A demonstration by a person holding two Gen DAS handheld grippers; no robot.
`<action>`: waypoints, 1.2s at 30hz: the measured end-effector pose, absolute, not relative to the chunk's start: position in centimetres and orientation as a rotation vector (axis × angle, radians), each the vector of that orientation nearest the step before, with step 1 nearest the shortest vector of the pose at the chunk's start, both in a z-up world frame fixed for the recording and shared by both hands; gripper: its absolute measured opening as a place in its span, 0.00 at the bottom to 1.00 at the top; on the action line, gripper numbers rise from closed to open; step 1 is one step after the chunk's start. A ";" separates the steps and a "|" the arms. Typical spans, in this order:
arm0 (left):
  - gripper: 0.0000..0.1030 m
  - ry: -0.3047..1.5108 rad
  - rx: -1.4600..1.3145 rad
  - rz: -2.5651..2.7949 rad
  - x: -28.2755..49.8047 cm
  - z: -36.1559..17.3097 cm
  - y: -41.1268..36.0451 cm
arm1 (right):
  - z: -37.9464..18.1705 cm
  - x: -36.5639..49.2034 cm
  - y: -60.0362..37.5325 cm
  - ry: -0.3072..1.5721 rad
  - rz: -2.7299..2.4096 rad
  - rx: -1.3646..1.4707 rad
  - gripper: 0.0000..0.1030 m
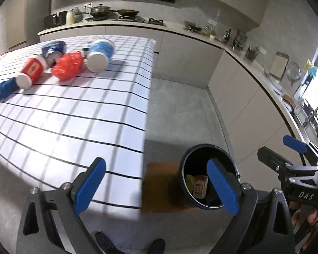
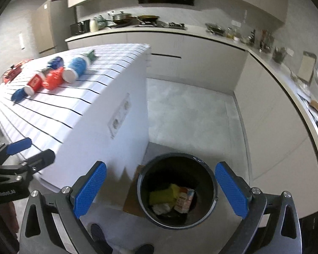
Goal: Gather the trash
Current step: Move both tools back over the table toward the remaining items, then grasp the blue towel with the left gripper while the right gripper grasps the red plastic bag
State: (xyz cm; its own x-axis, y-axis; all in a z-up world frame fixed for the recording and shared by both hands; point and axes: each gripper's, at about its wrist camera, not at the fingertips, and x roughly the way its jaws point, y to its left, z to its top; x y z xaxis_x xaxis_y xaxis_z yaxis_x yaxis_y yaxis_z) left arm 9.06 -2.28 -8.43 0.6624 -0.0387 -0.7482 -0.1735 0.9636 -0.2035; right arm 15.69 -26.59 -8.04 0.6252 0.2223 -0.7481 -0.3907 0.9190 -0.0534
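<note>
From the left wrist camera, the left gripper (image 1: pixel 156 185) hangs with its two blue-padded fingers spread wide and nothing between them, one finger over the near edge of a table with a white, black-lined grid cloth (image 1: pixel 74 114), the other over a dark round trash bin (image 1: pixel 209 176) standing on the floor just beside the table's corner. A small carton (image 1: pixel 200 186) and something yellowish lie inside the bin. Far across the cloth sits a cluster of litter: a red cup with a white rim (image 1: pixel 30 72) lying on its side, a crumpled red wrapper (image 1: pixel 67 67) touching it, a blue-and-white cup (image 1: pixel 99 56) also tipped over, a crushed blue can (image 1: pixel 53 49) behind them, and a blue scrap (image 1: pixel 5 89) at the near end. The right gripper (image 1: pixel 286 150) shows at the right edge, its fingers apart. From the right wrist camera, the right gripper (image 2: pixel 161 188) is poised directly above the trash bin (image 2: pixel 209 209), fingers wide apart and holding nothing. Inside the bin lie a yellow packet (image 2: pixel 161 196), the carton (image 2: pixel 184 200) and a white crumpled piece (image 2: pixel 162 208). The table (image 2: pixel 59 114) rises on the left, with the same litter lined up far along its top: red cup (image 2: pixel 35 83), red wrapper (image 2: pixel 53 80), blue-and-white cup (image 2: pixel 76 68). The left gripper (image 2: pixel 29 150) juts in at the left edge, fingers parted.
</note>
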 end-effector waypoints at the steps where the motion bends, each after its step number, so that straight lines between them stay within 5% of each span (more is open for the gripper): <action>1: 0.94 0.841 -0.269 0.080 8.8 -8.3 -1.7 | -7.7 15.5 -25.8 0.818 0.365 -0.223 1.00; 36: 0.94 0.694 -0.298 0.401 3.8 -6.7 24.2 | -3.6 15.0 -1.5 0.694 0.616 -0.229 1.00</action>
State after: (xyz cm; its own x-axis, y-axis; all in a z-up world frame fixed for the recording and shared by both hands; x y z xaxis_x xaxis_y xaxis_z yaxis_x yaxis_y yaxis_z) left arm 3.82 24.23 -6.70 0.6980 0.2568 -0.6685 -0.4515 0.8824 -0.1325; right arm 15.03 -1.46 -3.55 0.6013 0.4528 -0.6584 -0.6002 0.7998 0.0019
